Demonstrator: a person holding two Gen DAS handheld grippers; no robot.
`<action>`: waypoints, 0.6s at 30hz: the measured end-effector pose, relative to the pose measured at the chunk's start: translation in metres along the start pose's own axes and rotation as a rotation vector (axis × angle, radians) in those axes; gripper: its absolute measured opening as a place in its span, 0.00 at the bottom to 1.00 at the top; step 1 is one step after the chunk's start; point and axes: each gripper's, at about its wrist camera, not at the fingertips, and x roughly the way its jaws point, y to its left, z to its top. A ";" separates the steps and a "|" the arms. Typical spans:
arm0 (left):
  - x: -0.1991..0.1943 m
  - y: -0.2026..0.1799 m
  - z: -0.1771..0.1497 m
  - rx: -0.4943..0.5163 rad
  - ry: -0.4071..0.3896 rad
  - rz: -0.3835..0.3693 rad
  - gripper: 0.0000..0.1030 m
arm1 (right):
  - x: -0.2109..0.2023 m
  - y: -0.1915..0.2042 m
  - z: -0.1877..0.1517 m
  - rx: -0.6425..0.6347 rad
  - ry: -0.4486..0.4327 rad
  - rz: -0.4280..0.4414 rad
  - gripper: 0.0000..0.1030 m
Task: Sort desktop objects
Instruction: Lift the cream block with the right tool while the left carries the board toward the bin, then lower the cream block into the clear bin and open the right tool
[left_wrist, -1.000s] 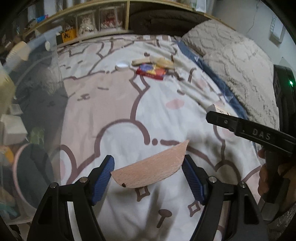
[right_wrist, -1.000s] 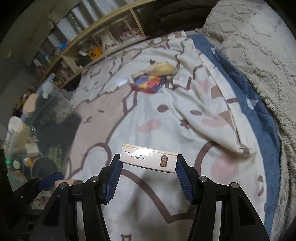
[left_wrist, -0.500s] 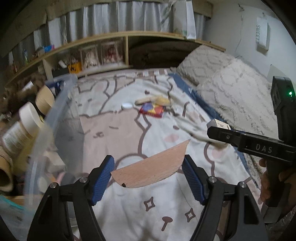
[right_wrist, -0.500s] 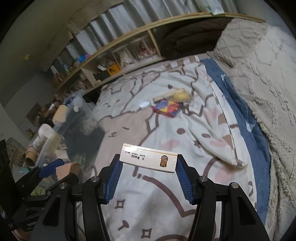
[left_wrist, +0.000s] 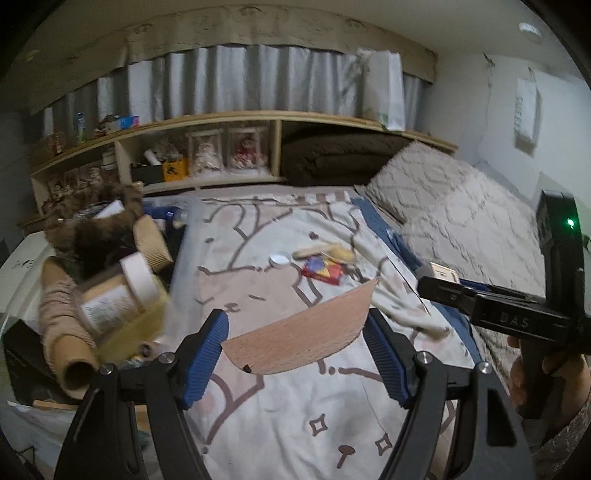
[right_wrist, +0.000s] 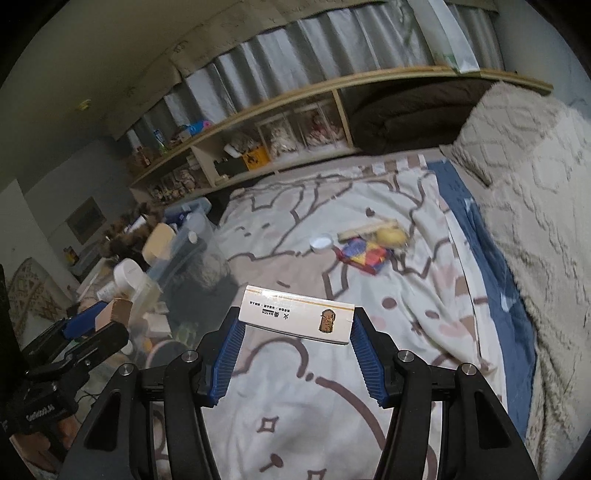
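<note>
Wooden half-disc (left_wrist: 303, 328) pinched in left gripper (left_wrist: 297, 334), matchbox (right_wrist: 297, 315) pinched in right gripper (right_wrist: 295, 328), both aloft over the bed (left_wrist: 295, 424); step judged carrying to storage; next move calls for release into clear bin (right_wrist: 184, 240), already crowded with jars and tubes

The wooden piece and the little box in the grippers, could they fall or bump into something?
Maybe. The left gripper pinches the curved wooden piece only at its two ends, so it might twist loose. The right gripper grips the matchbox the same way. The clear bin on the left is already crowded, so things might topple.
</note>
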 end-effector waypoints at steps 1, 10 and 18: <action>-0.003 0.005 0.002 -0.013 -0.011 0.008 0.73 | -0.001 0.003 0.002 0.000 -0.006 0.004 0.57; -0.028 0.050 0.012 -0.079 -0.091 0.091 0.73 | 0.003 0.053 0.015 -0.022 -0.025 0.080 0.57; -0.045 0.098 0.015 -0.171 -0.142 0.136 0.73 | 0.012 0.100 0.022 -0.082 -0.030 0.126 0.57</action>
